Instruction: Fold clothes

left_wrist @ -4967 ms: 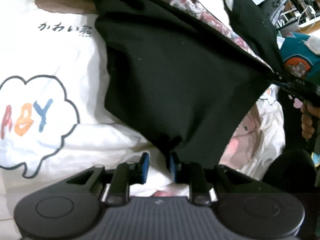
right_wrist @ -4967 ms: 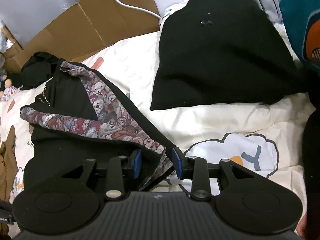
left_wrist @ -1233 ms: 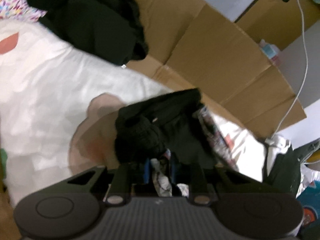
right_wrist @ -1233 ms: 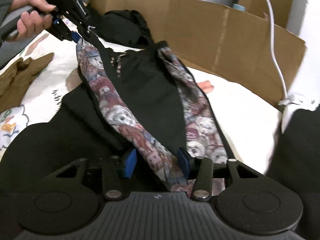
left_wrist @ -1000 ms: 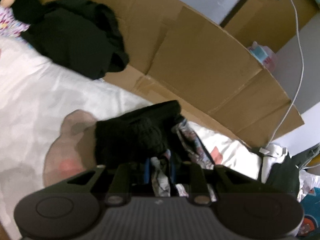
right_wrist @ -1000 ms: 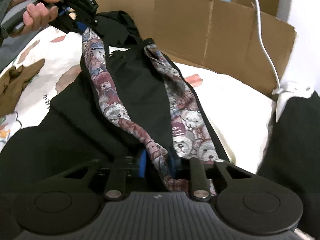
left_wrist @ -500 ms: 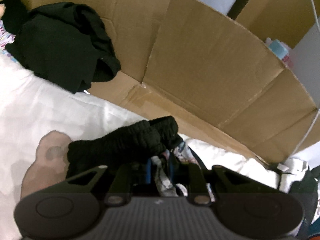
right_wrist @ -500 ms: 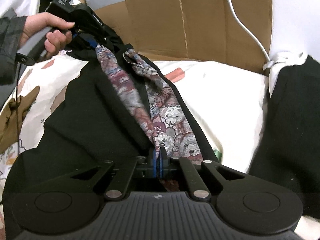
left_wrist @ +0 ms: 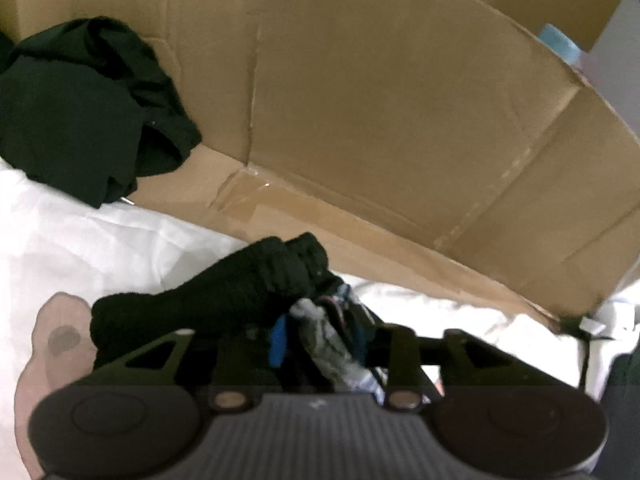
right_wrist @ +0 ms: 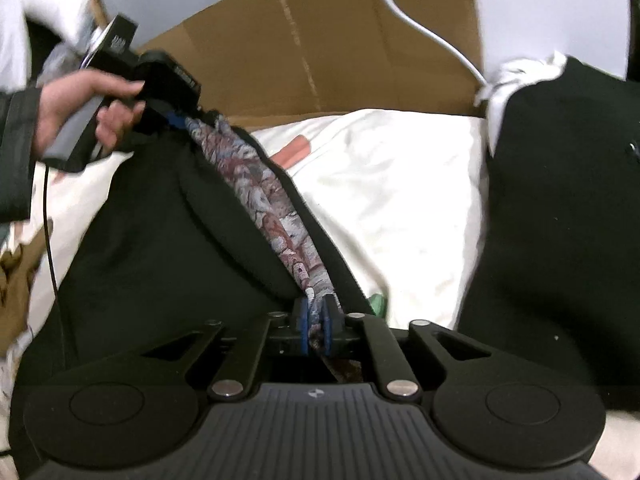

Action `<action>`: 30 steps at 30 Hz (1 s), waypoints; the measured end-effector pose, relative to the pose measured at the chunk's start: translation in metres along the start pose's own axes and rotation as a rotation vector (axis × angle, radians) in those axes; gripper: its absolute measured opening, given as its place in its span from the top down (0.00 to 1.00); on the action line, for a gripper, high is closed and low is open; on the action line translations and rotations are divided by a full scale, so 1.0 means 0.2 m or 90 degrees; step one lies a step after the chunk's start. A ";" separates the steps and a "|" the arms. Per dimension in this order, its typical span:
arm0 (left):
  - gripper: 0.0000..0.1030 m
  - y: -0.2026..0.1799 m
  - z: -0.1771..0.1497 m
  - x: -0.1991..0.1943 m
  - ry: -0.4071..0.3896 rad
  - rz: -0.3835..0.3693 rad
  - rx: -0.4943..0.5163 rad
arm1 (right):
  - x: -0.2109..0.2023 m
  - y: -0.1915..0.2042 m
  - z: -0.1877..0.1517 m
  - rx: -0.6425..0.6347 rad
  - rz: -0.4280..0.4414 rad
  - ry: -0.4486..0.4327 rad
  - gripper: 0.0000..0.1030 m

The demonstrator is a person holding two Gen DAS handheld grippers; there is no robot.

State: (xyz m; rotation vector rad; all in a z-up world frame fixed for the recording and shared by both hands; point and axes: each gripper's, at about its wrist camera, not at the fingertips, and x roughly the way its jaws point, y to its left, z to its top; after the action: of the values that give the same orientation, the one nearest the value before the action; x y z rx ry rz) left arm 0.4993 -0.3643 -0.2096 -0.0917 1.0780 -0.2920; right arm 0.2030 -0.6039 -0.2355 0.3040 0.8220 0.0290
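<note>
One black garment with a patterned band, pinched at two ends by two grippers over a white bed.

The white bedding (right_wrist: 400, 184) is the largest thing, backed by one flattened cardboard box (left_wrist: 400, 120). On it lies the black garment (right_wrist: 160, 248), its patterned band (right_wrist: 272, 200) pulled taut between the two grippers. The right gripper (right_wrist: 315, 322) is clamped together on the near end of the band; the left gripper (left_wrist: 320, 340), held in a hand (right_wrist: 80, 108), is closed on bunched band and black cloth at the far end. Only the left view shows a second dark heap of clothes (left_wrist: 80, 120) against the cardboard; only the right view shows a folded black piece (right_wrist: 560, 208), a white cable (right_wrist: 420, 28) and the hand.
</note>
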 end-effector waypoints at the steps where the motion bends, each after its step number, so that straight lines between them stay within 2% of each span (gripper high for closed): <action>1: 0.60 0.00 0.00 -0.01 -0.001 -0.002 -0.001 | -0.01 0.00 0.00 -0.001 -0.001 -0.004 0.82; 5: 0.50 0.01 -0.02 -0.12 -0.016 -0.013 -0.001 | -0.02 0.03 -0.01 -0.012 0.007 -0.008 0.82; 8: 0.48 0.01 -0.04 -0.17 -0.019 -0.015 0.005 | -0.03 0.06 -0.01 -0.028 0.007 -0.007 0.81; 13: 0.48 -0.02 -0.12 -0.19 0.016 -0.047 0.017 | -0.03 0.09 -0.03 -0.059 0.003 0.011 0.81; 17: 0.47 -0.06 -0.16 -0.14 0.041 -0.045 0.029 | -0.06 0.11 -0.03 -0.068 0.003 -0.002 0.81; 19: 0.43 -0.07 -0.18 -0.10 0.049 -0.040 0.028 | -0.09 0.11 -0.01 -0.070 0.018 -0.018 0.75; 20: 0.43 -0.07 -0.18 -0.07 0.054 -0.038 0.026 | -0.10 0.12 -0.01 -0.069 0.028 -0.025 0.67; 22: 0.43 -0.08 -0.19 -0.03 0.058 -0.036 0.021 | -0.07 0.12 -0.02 -0.074 0.030 -0.004 0.64; 30: 0.60 -0.13 -0.17 0.12 0.046 -0.024 0.001 | -0.02 0.07 -0.04 -0.072 0.005 0.022 0.65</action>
State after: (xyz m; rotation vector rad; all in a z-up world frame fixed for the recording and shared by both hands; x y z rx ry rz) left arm 0.4753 -0.3937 -0.2413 -0.1007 1.1492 -0.3322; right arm 0.1957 -0.5880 -0.2339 0.2009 0.8507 0.0877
